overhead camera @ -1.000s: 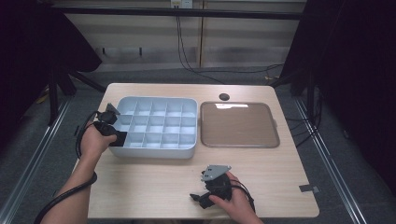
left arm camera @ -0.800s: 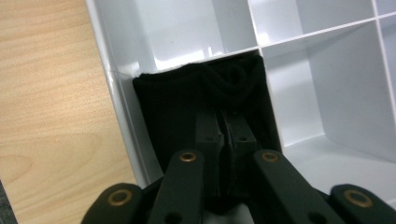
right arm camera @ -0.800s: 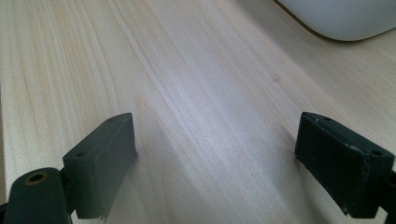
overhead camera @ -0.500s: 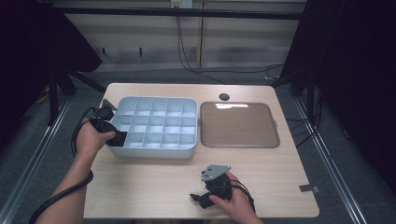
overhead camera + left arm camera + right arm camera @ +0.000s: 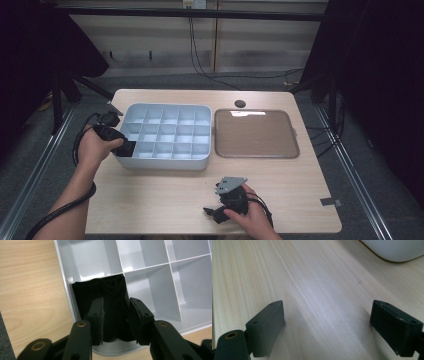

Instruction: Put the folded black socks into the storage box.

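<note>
Since the earlier frames the left gripper (image 5: 125, 148) has drawn back a little from the divided tray (image 5: 165, 162), and its jaws have just been opening, so the pads now stand just clear of the black folded cloth (image 5: 110, 302). That cloth sits upright in the tray's near-left corner compartment, straight ahead of and between those jaws, its long side running away from them. The left hand (image 5: 95, 147) is by far the nearer one. Well apart, at the bench's (image 5: 150, 200) front edge, the right gripper (image 5: 212, 212) rests with jaws wide apart and nothing between them. Right of the tray lies a flat brown tray (image 5: 256, 134); beyond is grey floor with cables.
</note>
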